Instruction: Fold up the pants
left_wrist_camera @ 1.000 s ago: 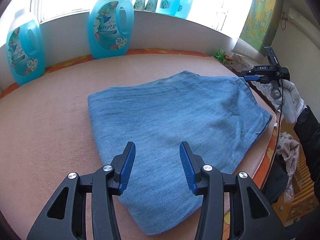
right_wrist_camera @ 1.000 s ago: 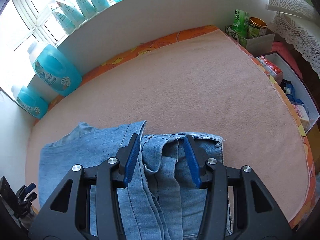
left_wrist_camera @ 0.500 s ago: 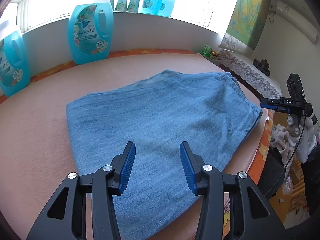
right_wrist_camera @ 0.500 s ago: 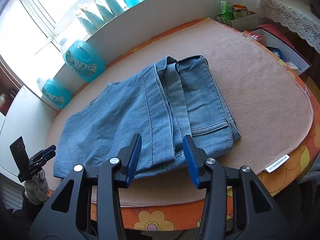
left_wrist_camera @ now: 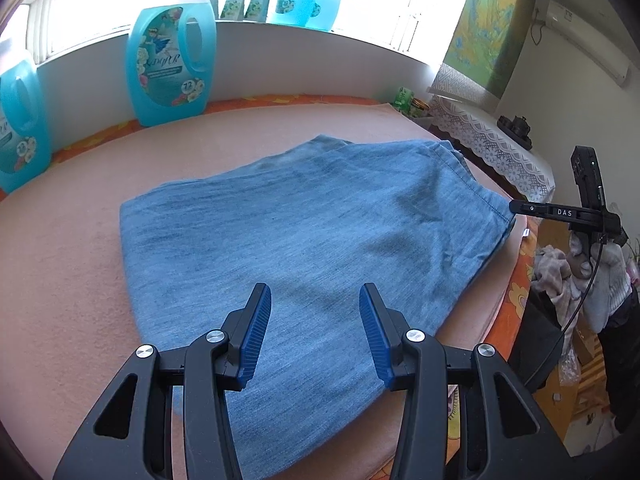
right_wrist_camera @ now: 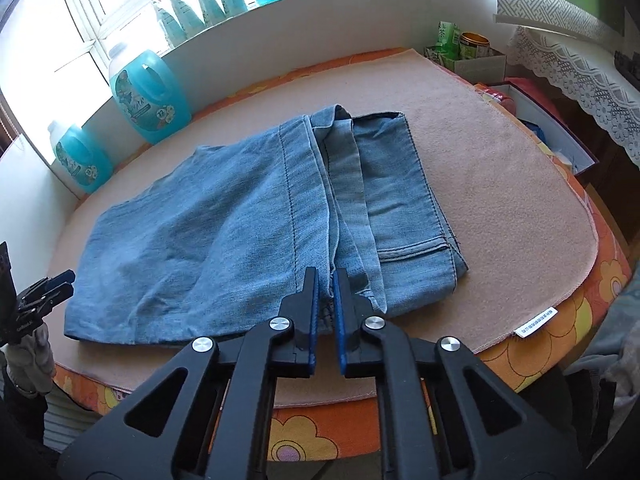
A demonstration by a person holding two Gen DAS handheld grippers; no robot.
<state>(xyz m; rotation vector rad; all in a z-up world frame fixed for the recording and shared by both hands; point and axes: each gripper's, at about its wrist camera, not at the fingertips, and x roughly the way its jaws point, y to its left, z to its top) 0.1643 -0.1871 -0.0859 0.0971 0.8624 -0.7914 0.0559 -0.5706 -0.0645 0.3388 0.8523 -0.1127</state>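
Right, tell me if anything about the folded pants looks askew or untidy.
The pants lie folded on the table, but not squarely: in the right wrist view several layers fan out along the right side, their edges staggered instead of stacked, and the far corner bunches up. Nothing looks torn or spilled.

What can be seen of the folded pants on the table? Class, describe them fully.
The pants are light blue denim, folded into a flat, roughly rectangular stack of several layers. Dark stitched seams run along the legs, and hemmed leg ends lie over a pocket seam on the right side. They lie on a pinkish-beige mat. The right gripper has its jaws nearly together at the near edge; whether cloth is pinched cannot be told. The left gripper hangs open above.
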